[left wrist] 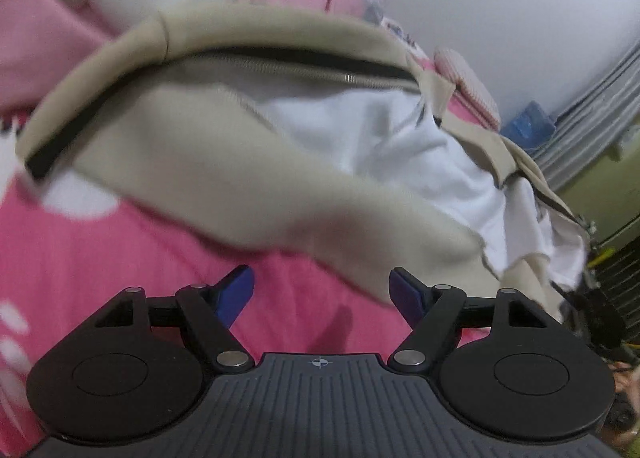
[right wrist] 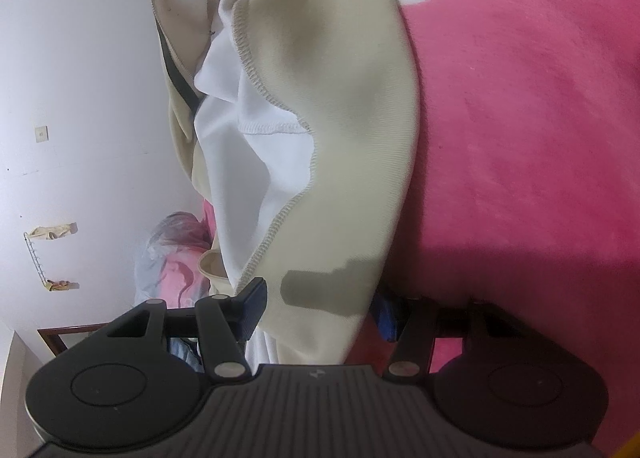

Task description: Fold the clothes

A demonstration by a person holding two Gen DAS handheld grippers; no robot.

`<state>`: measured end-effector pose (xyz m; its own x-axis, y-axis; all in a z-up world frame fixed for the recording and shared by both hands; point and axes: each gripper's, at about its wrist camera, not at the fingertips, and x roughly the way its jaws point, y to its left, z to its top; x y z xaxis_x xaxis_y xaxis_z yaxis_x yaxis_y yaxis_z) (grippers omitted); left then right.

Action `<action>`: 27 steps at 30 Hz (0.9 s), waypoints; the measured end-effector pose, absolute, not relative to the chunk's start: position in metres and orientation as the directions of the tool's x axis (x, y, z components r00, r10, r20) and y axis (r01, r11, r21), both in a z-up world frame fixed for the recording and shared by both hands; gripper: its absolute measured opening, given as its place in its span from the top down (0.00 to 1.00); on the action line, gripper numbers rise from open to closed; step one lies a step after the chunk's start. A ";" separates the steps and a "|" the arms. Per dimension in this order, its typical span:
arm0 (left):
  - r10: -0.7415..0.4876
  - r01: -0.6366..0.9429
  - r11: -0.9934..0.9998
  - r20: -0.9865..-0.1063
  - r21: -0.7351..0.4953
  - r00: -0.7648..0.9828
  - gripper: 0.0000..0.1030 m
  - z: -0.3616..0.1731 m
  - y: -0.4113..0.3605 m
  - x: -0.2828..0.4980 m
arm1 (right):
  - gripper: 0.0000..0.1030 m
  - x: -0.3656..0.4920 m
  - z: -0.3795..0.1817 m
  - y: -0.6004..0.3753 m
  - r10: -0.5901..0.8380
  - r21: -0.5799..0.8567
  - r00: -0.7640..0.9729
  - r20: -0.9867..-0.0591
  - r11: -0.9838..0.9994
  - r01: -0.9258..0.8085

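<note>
Beige zip garment (left wrist: 208,162), smooth knit with white lining and overlocked seams, lies crumpled on fuzzy pink blanket (left wrist: 100,270). Left claw (left wrist: 322,294) gapes empty just short of it. Right claw (right wrist: 320,310) spread, fabric between fingers.

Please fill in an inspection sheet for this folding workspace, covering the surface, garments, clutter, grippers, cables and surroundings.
Surface: pink blanket with white patches.
Job's things: beige garment with zipper and white lining, lying rumpled.
Clutter: pink cloth pile and a blue item behind.
Grippers: left gripper jaws open, empty, just short of the garment; right gripper jaws apart, garment fabric between them.
Cables: a yellow-and-black tangle at the left view's right edge, possibly cables.
Surroundings: white wall, hook rack.
</note>
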<state>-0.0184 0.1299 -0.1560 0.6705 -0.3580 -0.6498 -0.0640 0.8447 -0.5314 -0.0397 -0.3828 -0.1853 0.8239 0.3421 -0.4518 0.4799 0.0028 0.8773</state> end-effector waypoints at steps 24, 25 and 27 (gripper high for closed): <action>-0.193 -0.060 0.893 -0.499 -0.447 0.845 0.98 -0.123 0.113 -0.005 | 0.84 -0.014 -0.164 -0.362 0.388 0.865 0.773 -0.501 0.226 0.447; -0.176 -0.065 0.898 -0.490 -0.436 0.854 0.99 -0.116 0.114 -0.007 | 0.89 -0.015 -0.154 -0.361 0.367 0.846 0.765 -0.530 0.293 0.445; -0.150 -0.076 0.903 -0.477 -0.423 0.866 0.99 -0.103 0.121 -0.010 | 0.94 -0.017 -0.133 -0.359 0.320 0.794 0.748 -0.581 0.423 0.436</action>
<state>-0.0102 0.1214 -0.1033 0.8660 -0.1503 -0.4770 -0.0760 0.9031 -0.4226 -0.0170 -0.3594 -0.1325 0.7479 0.3204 -0.5814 0.4363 0.4228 0.7943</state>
